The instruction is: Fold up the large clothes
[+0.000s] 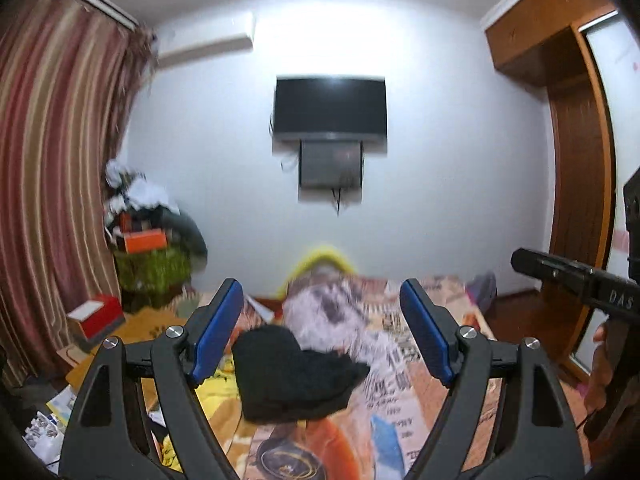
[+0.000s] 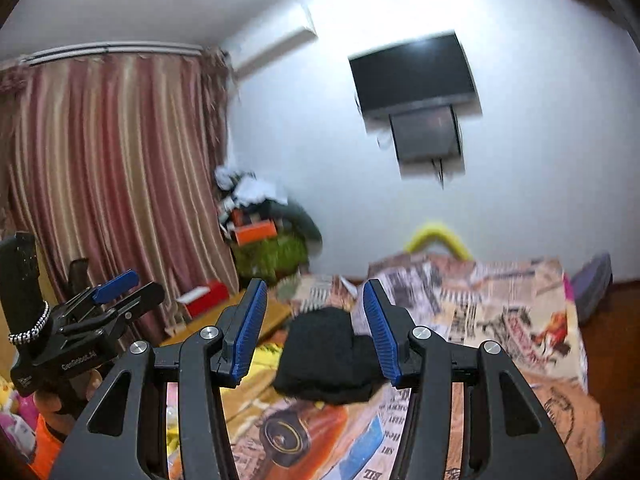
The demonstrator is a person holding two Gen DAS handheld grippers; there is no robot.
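A black garment lies in a folded bundle on the bed's newspaper-print cover. It also shows in the right wrist view. My left gripper is open and empty, held above and in front of the bundle, not touching it. My right gripper is also open and empty, above the same bundle. The left gripper shows at the left of the right wrist view, and the right gripper's body sits at the right edge of the left wrist view.
A wall television hangs opposite. Striped curtains cover the left side. A cluttered pile with an orange box and a red-and-white box stands left of the bed. A wooden wardrobe is on the right.
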